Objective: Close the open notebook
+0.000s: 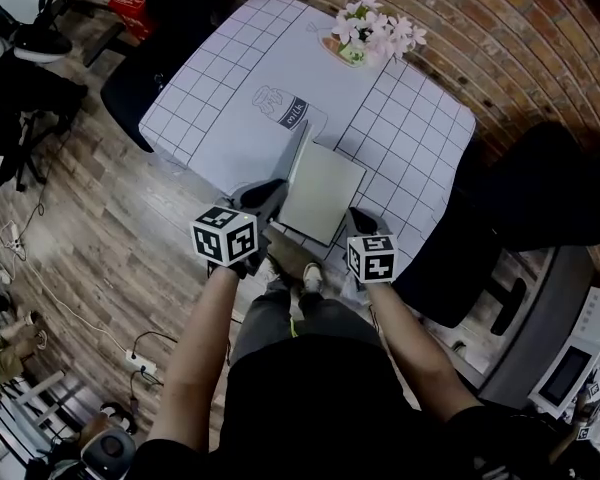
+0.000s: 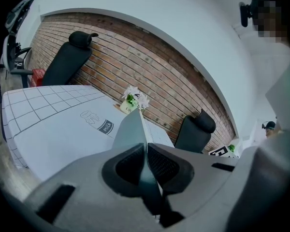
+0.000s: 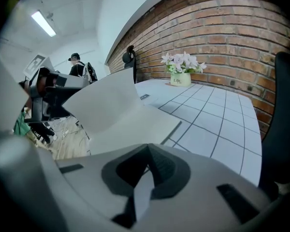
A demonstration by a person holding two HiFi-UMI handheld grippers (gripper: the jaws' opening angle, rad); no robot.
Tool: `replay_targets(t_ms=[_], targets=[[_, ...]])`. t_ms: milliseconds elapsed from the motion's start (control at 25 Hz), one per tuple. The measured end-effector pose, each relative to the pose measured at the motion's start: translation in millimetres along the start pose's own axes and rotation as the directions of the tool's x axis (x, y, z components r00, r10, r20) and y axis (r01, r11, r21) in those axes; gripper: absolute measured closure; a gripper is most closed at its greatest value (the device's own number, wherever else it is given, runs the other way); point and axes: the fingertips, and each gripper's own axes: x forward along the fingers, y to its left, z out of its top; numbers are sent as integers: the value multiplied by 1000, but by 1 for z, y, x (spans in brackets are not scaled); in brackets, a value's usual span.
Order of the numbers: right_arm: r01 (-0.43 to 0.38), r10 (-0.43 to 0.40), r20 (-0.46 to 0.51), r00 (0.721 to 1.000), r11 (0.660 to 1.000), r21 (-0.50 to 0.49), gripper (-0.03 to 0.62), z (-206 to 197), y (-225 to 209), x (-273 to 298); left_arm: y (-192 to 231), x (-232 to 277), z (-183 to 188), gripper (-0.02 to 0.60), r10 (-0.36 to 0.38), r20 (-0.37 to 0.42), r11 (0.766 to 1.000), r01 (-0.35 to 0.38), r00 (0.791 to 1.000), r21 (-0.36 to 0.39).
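Note:
A grey notebook (image 1: 325, 193) lies at the near edge of the checked table (image 1: 420, 133). Its left cover (image 1: 298, 160) stands almost upright. My left gripper (image 1: 267, 201) is shut on the near corner of that cover; in the left gripper view the thin grey cover (image 2: 131, 124) runs up from between the closed pads (image 2: 146, 149). My right gripper (image 1: 360, 223) sits at the notebook's near right corner, shut on a pale sheet edge (image 3: 141, 190). The right gripper view shows the raised cover (image 3: 106, 98) over the flat page (image 3: 140, 127).
A small pot of pink flowers (image 1: 368, 33) stands at the table's far edge, and a milk-bottle print (image 1: 285, 110) lies mid-table. Black chairs (image 1: 145, 73) (image 1: 545, 193) flank the table. A brick wall runs behind it. Cables and a power strip (image 1: 140, 365) lie on the wood floor.

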Motion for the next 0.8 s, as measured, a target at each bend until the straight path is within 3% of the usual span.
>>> replay_targets(t_ms=[400,800], targets=[[27,-27,24,999,999,22,580,-2,-20,-18,-30,13,-11,548,-43,14,999,43,999,6],[46,-48,37,998,998,41,580,-5,-38,-27,-83,41,-45,548,-178,-53,984,176,983,-36]])
